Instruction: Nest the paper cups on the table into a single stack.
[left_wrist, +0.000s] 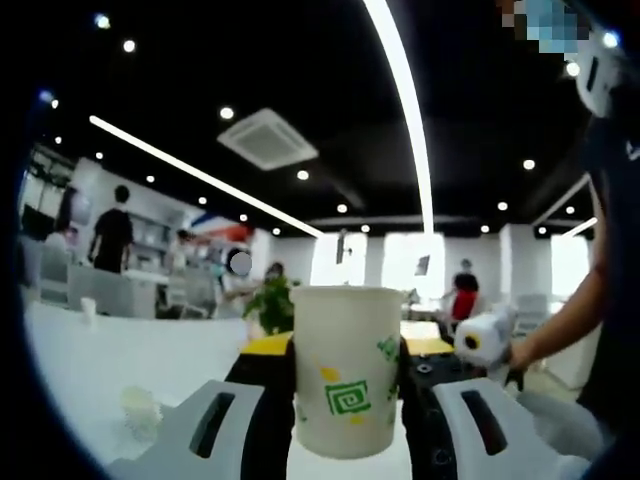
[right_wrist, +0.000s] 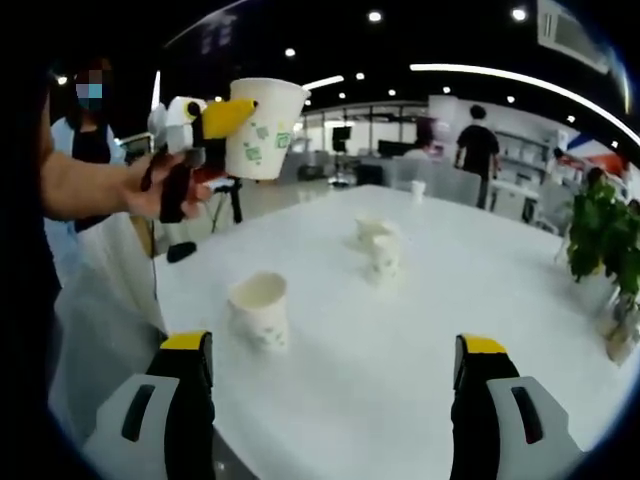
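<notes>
Paper cup (left_wrist: 345, 380) clamped upright in my left tool (left_wrist: 347, 400), raised above counter (right_wrist: 420, 330). Right tool (right_wrist: 335, 400) spread, empty. Lower held cup squarely into nearest cup (right_wrist: 260, 310); avoid crushing.

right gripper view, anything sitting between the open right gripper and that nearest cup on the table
Nothing visible. The nearest paper cup stands upright on the white table, with bare tabletop between it and the right gripper, whose jaws are spread wide. The left gripper holds another cup up off to the side.
</notes>
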